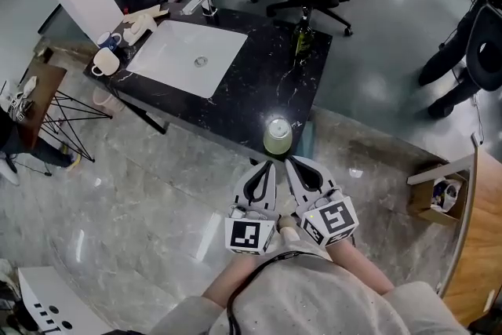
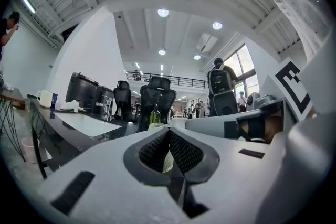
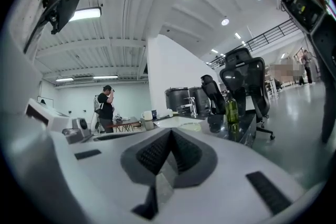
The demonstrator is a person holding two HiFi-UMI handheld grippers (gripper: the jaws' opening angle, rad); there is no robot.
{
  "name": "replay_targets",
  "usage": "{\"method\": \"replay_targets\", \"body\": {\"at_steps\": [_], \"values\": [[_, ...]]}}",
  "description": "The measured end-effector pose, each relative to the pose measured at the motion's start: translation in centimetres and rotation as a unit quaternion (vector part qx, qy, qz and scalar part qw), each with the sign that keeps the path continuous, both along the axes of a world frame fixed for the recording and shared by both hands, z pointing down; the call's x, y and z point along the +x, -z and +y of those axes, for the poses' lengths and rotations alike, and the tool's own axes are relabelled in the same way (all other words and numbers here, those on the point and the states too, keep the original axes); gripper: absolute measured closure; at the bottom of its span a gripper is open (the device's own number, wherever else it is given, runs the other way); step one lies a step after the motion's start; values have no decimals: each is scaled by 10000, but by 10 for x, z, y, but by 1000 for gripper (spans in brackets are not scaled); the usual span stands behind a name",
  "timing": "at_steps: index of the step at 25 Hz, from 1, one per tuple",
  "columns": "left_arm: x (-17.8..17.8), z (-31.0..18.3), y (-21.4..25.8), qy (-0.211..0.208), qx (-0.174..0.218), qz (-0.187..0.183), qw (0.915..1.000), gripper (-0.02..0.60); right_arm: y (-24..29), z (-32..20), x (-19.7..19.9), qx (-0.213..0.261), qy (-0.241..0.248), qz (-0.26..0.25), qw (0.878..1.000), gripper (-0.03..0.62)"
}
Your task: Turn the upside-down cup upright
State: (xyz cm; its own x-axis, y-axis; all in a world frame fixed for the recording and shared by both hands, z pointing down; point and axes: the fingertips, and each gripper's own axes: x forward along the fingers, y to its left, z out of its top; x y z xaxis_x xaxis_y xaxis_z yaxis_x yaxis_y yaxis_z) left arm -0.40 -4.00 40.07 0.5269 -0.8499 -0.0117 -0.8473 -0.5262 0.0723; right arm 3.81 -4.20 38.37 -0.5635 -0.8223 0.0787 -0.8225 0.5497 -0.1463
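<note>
Cup (image 1: 278,136) is standing at the near edge of the worktop (image 1: 259,82), just ahead of the left tongs (image 1: 269,165) and right tongs (image 1: 290,162), both hanging closed and empty; I cannot tell which way up it is sitting, so the turning may be waiting.

Cup (image 2: 167,161) mostly hidden behind left gripper's fingers (image 2: 151,151); mugs (image 1: 103,61) too small f/ detail.

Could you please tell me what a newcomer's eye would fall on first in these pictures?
The left gripper and right gripper sit side by side at the bottom of the head view. Both have their jaws shut on nothing and point at a pale green cup on the near edge of the black counter. Further back are a white sink and a green bottle.
</note>
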Motion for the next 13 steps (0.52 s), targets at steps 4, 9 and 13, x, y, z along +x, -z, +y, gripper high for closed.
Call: {"method": "replay_targets", "body": {"at_steps": [4,9,13], "values": [[0,0,3,18,14,12,10000,577,-1,1,0,2,-4,54,10000,588],[-2,2,3,42,0,-35,10000,577,1,5,-1,25,7,65,10000,588],[-1,3,4,52,18,-30,10000,577,3,7,0,46,3,61,10000,588]]}}
